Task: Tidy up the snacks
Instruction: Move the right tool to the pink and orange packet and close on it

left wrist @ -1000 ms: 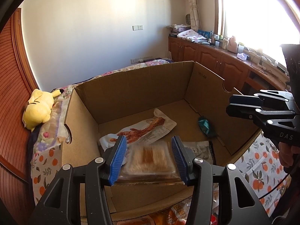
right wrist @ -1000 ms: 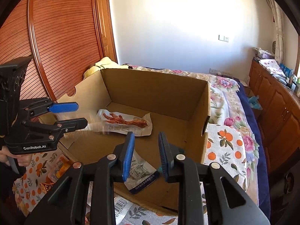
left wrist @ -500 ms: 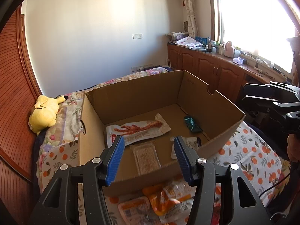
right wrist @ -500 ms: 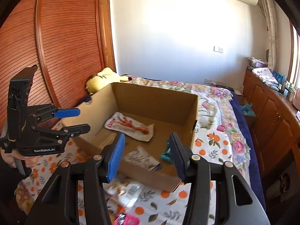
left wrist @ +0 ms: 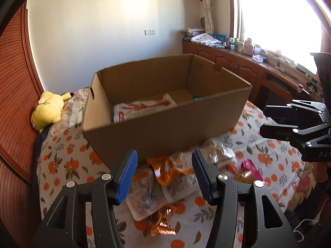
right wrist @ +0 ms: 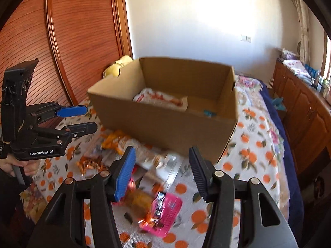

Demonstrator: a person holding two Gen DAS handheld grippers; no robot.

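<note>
Your left gripper [left wrist: 164,175] stands parted and empty, low centre of frame, above the loose snack packets [left wrist: 175,177] on the orange-print bedspread [left wrist: 62,161]. Your right gripper [right wrist: 161,172] is empty too, its jaws opening over a pink packet [right wrist: 167,212]. The cardboard box [left wrist: 165,132] sits mid-frame behind them, a white packet [left wrist: 142,108] inside.

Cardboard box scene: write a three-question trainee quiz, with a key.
1. True or false: the cardboard box stands on an orange-print bedspread.
2. Which lies inside the box? A) a white packet with red print B) a banana C) a mug
3. Fill in: the pink packet lies ___ the box.

Key: 1 true; 2 A; 3 outside, on the bedspread in front of it.
</note>
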